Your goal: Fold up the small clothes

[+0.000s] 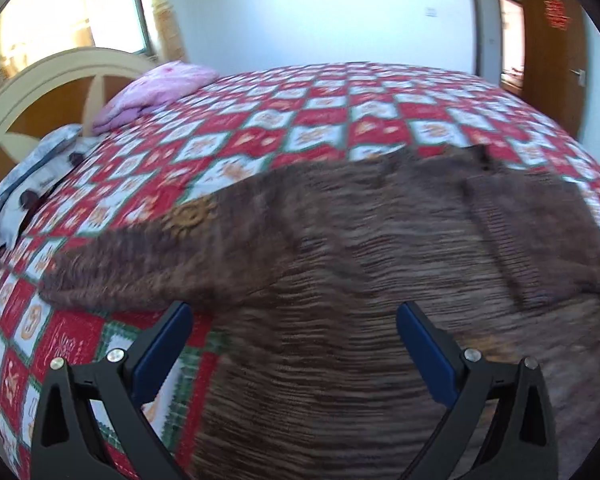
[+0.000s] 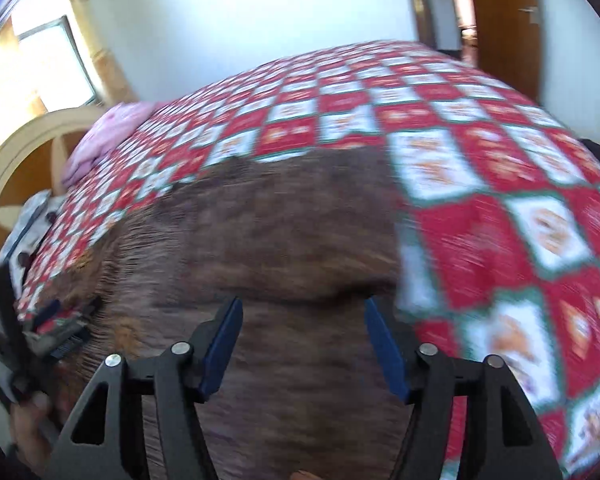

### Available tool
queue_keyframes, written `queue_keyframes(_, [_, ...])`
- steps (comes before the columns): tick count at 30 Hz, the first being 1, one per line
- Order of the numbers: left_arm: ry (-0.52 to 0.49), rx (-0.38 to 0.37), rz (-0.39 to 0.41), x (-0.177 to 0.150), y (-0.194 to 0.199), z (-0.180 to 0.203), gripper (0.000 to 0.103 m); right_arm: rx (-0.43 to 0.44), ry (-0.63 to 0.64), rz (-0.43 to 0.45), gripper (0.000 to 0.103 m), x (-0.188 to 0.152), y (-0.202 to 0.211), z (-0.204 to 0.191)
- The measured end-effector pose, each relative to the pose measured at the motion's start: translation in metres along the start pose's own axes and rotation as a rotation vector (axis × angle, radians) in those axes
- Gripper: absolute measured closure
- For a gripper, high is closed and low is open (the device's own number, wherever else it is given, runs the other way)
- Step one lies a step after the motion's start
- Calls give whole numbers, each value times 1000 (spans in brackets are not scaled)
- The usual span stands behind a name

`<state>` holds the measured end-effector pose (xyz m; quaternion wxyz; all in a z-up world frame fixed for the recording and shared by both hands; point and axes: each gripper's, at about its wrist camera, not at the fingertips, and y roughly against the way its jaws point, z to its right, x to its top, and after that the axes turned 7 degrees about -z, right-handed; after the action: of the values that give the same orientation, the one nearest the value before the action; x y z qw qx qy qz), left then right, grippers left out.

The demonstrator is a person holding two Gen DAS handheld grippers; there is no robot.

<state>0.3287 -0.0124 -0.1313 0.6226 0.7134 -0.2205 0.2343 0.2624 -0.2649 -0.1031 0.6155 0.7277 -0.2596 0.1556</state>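
Note:
A brown knitted garment point(image 1: 340, 272) lies spread on the bed, one sleeve reaching left with a tan round emblem point(image 1: 188, 216) on it. My left gripper point(image 1: 294, 316) is open just above the garment's near left part, holding nothing. In the right wrist view the same brown garment point(image 2: 268, 232) fills the middle, and my right gripper point(image 2: 302, 312) is open over its near right part, empty. The left gripper point(image 2: 60, 320) shows at the far left of that view. Both views are motion-blurred.
The bed carries a red, white and green patchwork quilt point(image 1: 340, 112). A folded pink cloth point(image 1: 156, 92) and a grey patterned pillow point(image 1: 32, 176) lie by the cream headboard point(image 1: 40, 92). A wooden door point(image 1: 548, 52) stands at the right.

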Motion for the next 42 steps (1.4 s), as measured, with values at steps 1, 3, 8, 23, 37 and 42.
queue_keyframes(1, [-17,-29,-4,3,5,8,0,-15,-13,20,37,-5,2,8])
queue_keyframes(3, [-52,-79,-17,12,12,27,0,-22,-39,54,37,-11,5,19])
queue_keyframes(8, [-76,-173,-60,34,5,71,19,-7,-57,104,37,-24,4,26])
queue_keyframes(23, [-151,-280,-39,37,15,120,91,-34,-9,171,35,-31,10,22])
queue_keyframes(37, [-177,-136,-33,19,-15,98,77,-77,-59,142,34,-32,2,34])
queue_keyframes(42, [-226,-102,17,13,-2,93,70,-27,78,133,24,2,9,-2])
